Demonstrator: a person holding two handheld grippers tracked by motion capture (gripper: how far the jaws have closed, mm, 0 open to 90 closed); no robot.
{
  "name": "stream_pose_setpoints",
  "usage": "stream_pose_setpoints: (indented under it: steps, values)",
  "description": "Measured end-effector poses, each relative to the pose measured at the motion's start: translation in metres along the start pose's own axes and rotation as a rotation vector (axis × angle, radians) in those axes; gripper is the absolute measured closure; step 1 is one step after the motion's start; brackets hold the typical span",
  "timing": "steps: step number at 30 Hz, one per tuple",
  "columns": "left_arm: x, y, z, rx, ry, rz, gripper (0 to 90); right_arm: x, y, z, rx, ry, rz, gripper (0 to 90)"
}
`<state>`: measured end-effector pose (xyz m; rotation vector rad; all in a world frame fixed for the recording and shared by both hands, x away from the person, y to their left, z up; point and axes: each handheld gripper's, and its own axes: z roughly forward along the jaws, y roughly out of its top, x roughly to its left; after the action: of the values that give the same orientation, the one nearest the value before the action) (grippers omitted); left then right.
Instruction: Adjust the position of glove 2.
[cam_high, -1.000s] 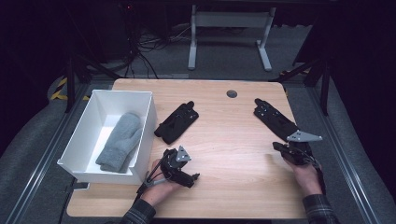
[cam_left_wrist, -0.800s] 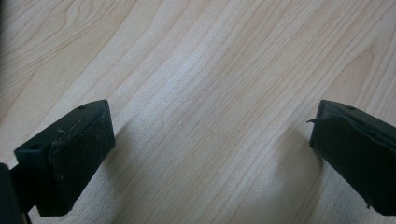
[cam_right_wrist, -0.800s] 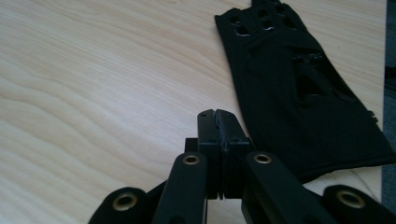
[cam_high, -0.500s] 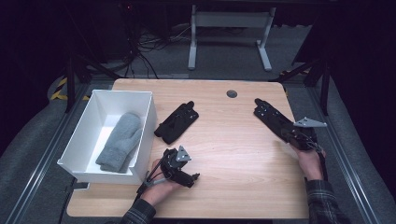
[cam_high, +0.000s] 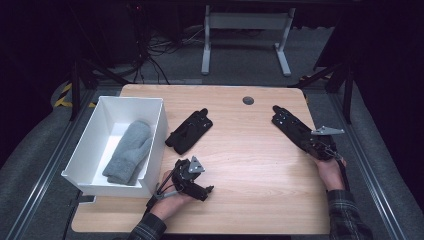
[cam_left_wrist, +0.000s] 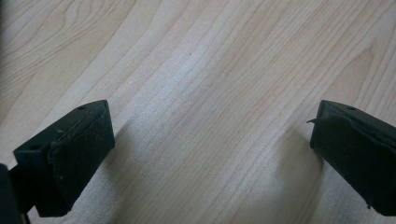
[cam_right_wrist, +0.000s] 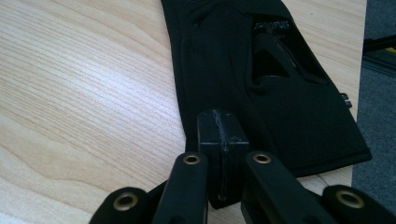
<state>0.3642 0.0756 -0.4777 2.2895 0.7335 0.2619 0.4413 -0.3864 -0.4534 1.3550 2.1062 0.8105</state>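
Glove (cam_right_wrist: 261, 88) on the table's right side is the thing in hand: black, flat, lying lengthwise with its cuff toward the person and its fingers pointing away, close to the table's (cam_high: 250, 165) right edge. The right gripper (cam_right_wrist: 219, 126) sits at the cuff end with its jaws pressed together, pad to pad; they rest over the cuff's near corner, and nothing can be seen pinched between them. The left gripper (cam_high: 207, 189) lies well apart, low on the bare wood near the box (cam_high: 157, 125), jaws wide and holding nothing.

By its look the glove is light and limp, thin stretch cloth with an open slot and a small tab on its back. It should sag and fold when lifted, not hold shape, and it can slide on the smooth wood before the pads bite. Nothing about it seems fragile. The cuff hem is probably the best hold: doubled cloth, a clean edge, easy to get a jaw under. A second black glove (cam_high: 190, 131) lies mid-table; a grey mitten (cam_high: 129, 152) lies in the box.
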Motion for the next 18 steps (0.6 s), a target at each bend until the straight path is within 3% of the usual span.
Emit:
stream_pose_setpoints:
  steps: [4, 18]
  values:
    - [0.0, 0.0, 0.0, 0.0, 0.0, 0.0, 0.2, 0.003, -0.001, -0.002, 0.006, 0.046, 0.009, 90.0]
    - [0.0, 0.0, 0.0, -0.001, 0.004, -0.003, 0.3, 0.035, -0.006, -0.016, 0.053, 0.173, -0.069, 90.0]
